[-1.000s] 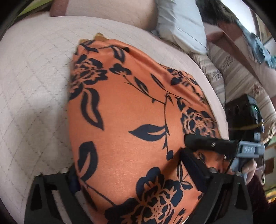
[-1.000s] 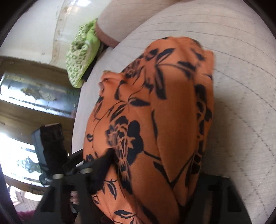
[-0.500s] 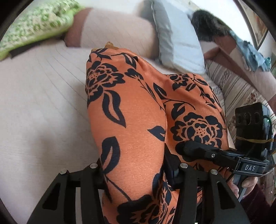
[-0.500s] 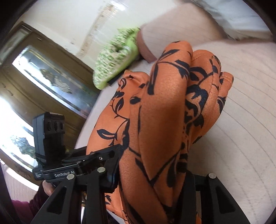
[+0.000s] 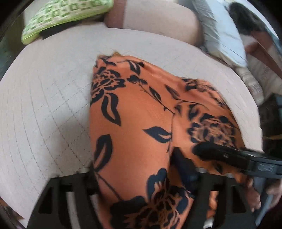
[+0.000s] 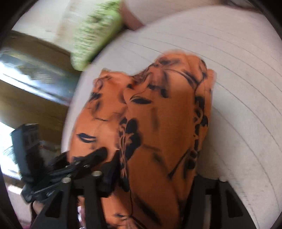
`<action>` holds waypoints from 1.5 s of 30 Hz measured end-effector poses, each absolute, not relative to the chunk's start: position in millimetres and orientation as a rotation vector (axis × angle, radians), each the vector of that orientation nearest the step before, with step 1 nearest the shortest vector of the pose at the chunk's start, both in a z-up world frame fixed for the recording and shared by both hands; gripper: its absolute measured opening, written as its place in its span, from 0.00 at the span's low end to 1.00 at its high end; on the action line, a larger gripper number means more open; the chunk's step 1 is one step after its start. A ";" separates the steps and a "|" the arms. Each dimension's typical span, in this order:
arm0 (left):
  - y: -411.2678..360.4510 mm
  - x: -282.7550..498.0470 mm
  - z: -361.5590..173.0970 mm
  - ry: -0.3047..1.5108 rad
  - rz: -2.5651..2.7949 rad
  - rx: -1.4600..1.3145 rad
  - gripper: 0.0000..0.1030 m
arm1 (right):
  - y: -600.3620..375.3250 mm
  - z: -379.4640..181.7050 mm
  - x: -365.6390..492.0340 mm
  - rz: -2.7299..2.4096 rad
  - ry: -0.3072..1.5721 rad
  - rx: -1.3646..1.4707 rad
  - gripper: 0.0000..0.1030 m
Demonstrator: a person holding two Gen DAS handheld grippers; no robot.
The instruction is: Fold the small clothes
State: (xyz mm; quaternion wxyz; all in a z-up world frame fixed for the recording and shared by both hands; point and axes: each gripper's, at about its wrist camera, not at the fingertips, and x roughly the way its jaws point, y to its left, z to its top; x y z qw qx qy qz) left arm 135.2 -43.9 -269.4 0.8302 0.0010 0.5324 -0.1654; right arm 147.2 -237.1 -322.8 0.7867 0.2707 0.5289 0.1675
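Note:
An orange garment with black flowers point(image 5: 134, 123) lies on the pale quilted cushion point(image 5: 44, 109), its near end bunched up between my fingers. My left gripper point(image 5: 135, 178) is shut on its near edge. My right gripper point(image 6: 153, 179) is shut on the same garment point(image 6: 158, 123) beside it. The right gripper's finger also shows in the left wrist view point(image 5: 229, 155), and the left gripper's finger in the right wrist view point(image 6: 84, 162). The two grippers are close together. The cloth hides the fingertips.
A green patterned cushion point(image 5: 65, 15) and a beige bolster point(image 5: 158, 19) lie at the back, with a grey pillow point(image 5: 216, 33) and striped bedding point(image 5: 255, 82) to the right. A dark wooden cabinet point(image 6: 31, 91) stands left of the cushion's edge.
Both grippers have come back down toward the cushion with the garment. The cloth that was lifted and hanging half a second ago now lies spread flatter on the cushion.

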 end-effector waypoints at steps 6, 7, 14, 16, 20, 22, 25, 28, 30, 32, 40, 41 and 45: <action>-37.0 113.7 -230.2 1.029 -0.246 0.088 0.79 | -266.7 -281.7 110.0 0.247 0.999 0.466 0.65; -35.3 111.8 -219.5 1.000 -0.224 0.099 0.79 | -281.8 -273.0 95.0 0.203 0.954 0.442 0.65; -54.4 65.9 -132.4 0.735 -0.127 0.232 0.89 | -299.0 -218.2 23.6 0.055 0.709 0.347 0.66; -63.9 45.6 -110.4 0.657 -0.153 0.247 0.92 | -292.5 -208.4 7.5 0.036 0.686 0.325 0.66; -69.6 19.9 -80.7 0.601 -0.211 0.209 0.93 | -284.1 -172.4 -27.3 0.004 0.618 0.249 0.66; -71.1 13.9 -73.4 0.599 -0.225 0.181 0.96 | -286.4 -156.5 -45.8 0.002 0.582 0.235 0.66; -68.0 -1.1 -63.9 0.576 -0.201 0.159 0.98 | -282.1 -126.1 -69.6 -0.014 0.522 0.215 0.67; -63.8 -9.7 -62.0 0.542 -0.143 0.182 0.99 | -273.2 -109.5 -83.2 -0.036 0.509 0.181 0.67; -58.4 -9.0 -64.3 0.557 -0.124 0.176 0.99 | -266.9 -105.4 -88.0 -0.032 0.503 0.159 0.67; -49.7 -7.2 -65.6 0.576 -0.109 0.152 0.99 | -259.3 -103.4 -90.7 -0.027 0.499 0.136 0.67; -14.5 2.5 -68.7 0.562 -0.041 0.118 0.99 | -228.0 -111.8 -70.8 0.024 0.540 0.111 0.67; -11.3 3.9 -68.9 0.561 -0.039 0.113 0.99 | -223.6 -111.7 -68.8 0.028 0.540 0.101 0.67; 0.0 10.9 -69.9 0.563 -0.043 0.090 0.99 | -205.6 -110.2 -54.4 0.048 0.546 0.077 0.67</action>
